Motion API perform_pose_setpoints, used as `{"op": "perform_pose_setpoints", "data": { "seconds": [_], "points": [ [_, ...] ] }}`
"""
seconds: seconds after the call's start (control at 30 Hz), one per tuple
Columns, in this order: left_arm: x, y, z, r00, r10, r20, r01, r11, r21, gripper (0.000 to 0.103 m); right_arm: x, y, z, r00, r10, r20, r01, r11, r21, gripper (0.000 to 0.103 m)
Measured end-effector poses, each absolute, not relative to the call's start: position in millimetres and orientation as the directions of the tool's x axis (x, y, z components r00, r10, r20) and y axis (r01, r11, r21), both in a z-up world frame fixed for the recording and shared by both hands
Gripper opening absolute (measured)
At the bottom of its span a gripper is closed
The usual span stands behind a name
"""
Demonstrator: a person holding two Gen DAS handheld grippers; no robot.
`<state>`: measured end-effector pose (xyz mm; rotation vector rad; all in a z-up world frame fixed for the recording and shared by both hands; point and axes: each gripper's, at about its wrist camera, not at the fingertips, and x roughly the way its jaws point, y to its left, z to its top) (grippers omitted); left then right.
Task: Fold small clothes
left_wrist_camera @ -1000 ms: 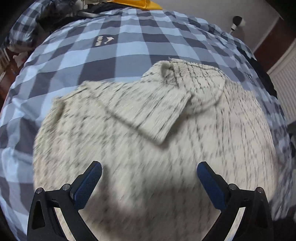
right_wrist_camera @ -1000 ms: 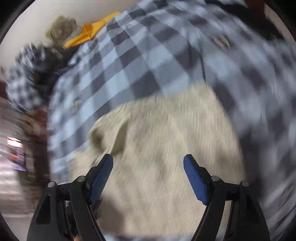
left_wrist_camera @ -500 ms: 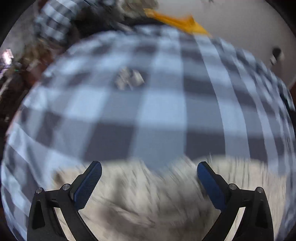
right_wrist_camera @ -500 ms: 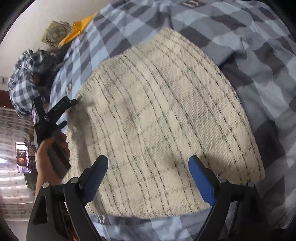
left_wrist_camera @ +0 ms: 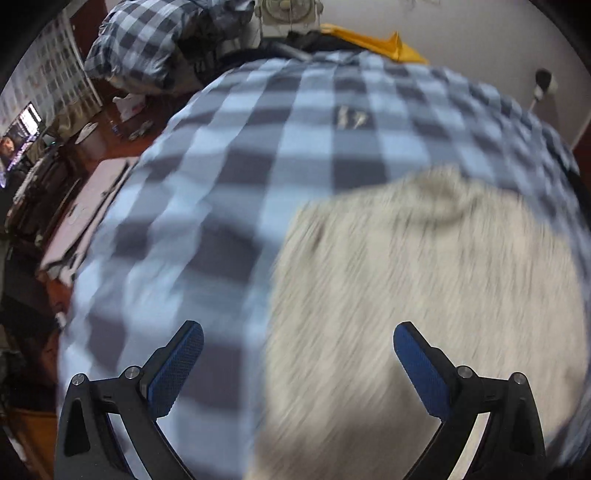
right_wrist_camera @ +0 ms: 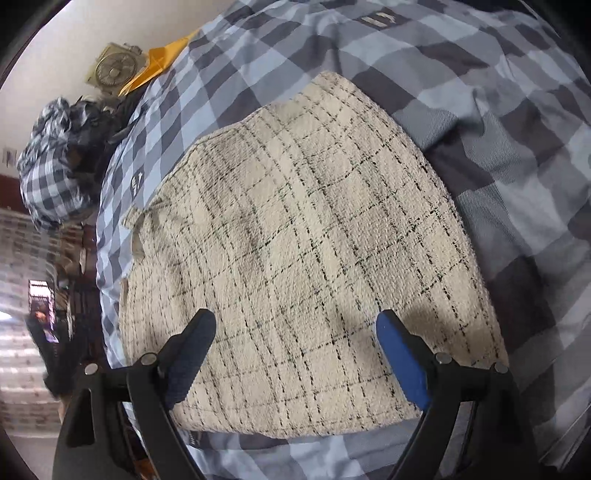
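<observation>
A cream garment with thin dark check lines lies flat in a folded block on the blue and grey checked bedcover. My right gripper hovers open over the garment's near part, its blue pads spread wide and nothing between them. The left wrist view is blurred. In it my left gripper is open above the garment's left edge, one finger over the bedcover and the other over the cloth. Neither gripper holds anything.
A crumpled checked bedding pile lies at the far end of the bed, beside a small fan and a yellow item against the wall. The bed's left edge drops to a red-brown floor with furniture.
The left gripper swung away from above the folded sleeve, over bare bedcover, then to the garment's left edge. The right gripper sank slightly over the garment, its jaws a little wider.
</observation>
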<state>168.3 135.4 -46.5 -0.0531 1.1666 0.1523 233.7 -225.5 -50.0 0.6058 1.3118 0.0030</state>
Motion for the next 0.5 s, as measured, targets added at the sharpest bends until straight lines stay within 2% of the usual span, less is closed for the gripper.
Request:
{"op": "perform_pose_setpoints", "data": {
  "seconds": [0.07, 0.23, 0.37, 0.47, 0.5],
  "points": [
    [135.3, 148.5, -51.0, 0.382, 0.098, -0.919, -0.154, 0.987, 0.041, 0.103, 228.8, -232.0, -43.7, 0.281, 0.317, -0.906, 0.318, 0.86, 0.4, 0.087],
    [100.2, 175.7, -79.4, 0.3, -0.003, -0.954, -0.157, 0.986, -0.053, 0.103, 204.8, -276.9, -34.3, 0.319, 0.228, -0.92, 0.37, 0.864, 0.342, 0.087],
    [101.1, 173.6, -95.7, 0.266, -0.058, -0.962, -0.143, 0.985, -0.099, 0.101, 181.9, -317.0, -62.7, 0.184, 0.112, -0.977, 0.455, 0.871, 0.185, 0.087],
    [110.2, 160.7, -96.9, 0.263, -0.046, -0.964, -0.131, 0.988, -0.083, 0.089, 181.2, -331.5, -84.0, 0.136, 0.258, -0.957, 0.498, 0.817, 0.291, 0.087],
    [112.1, 157.0, -99.2, 0.247, -0.051, -0.968, -0.135, 0.987, -0.086, 0.08, 183.8, -332.4, -93.2, 0.106, 0.294, -0.95, 0.509, 0.805, 0.306, 0.087]
  ]
}}
